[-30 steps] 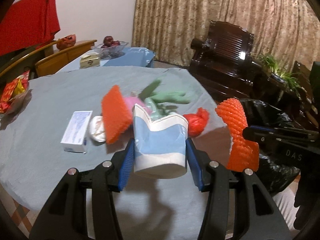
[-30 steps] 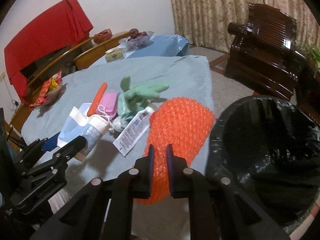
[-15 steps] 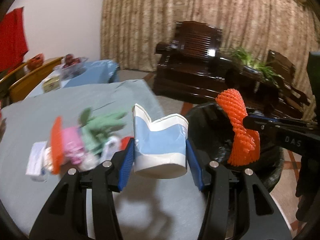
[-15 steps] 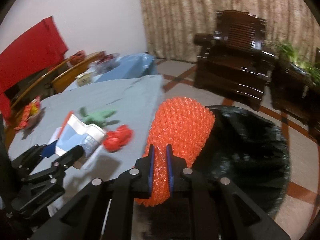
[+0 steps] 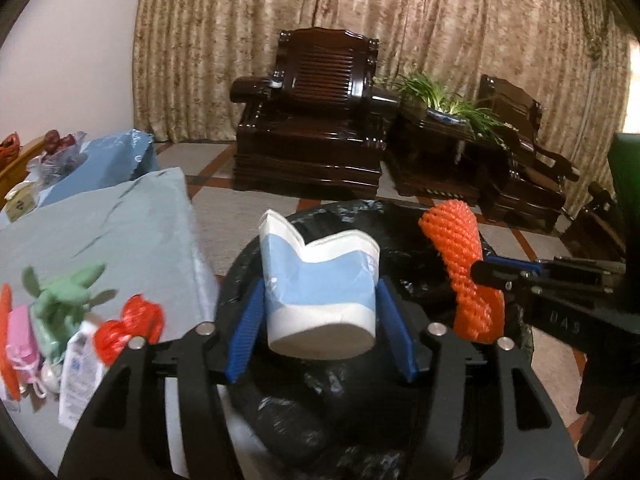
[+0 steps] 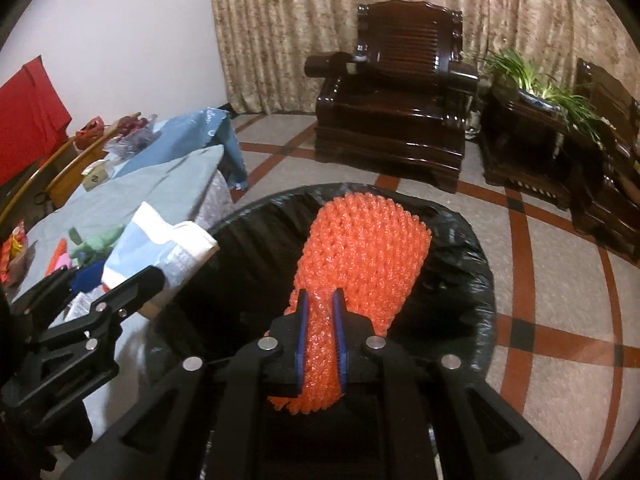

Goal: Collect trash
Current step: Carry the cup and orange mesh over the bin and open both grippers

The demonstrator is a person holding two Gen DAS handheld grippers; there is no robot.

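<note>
Remaining litter: a green glove, a red plastic scrap and a small printed packet lie near the right edge of the desk, just beside the bin.
Left tool: its jaws have just been opening; the blue pads flank the crushed blue-and-white paper cup, which sits between them with the right pad apparently off the cup wall. Grip judged released.
Cup position: over the near left part of the black-lined bin, close to the rim.
Right tool: closed tightly on the lower end of the orange foam net, which stands up above the bin's mouth.
Step in hand: drop both items into the bin.
Method advised: spread the left jaws fully so the cup falls clear of the rim; release the net only while it hangs over the liner's centre.
Risk: the light net may cling to a pad.
</note>
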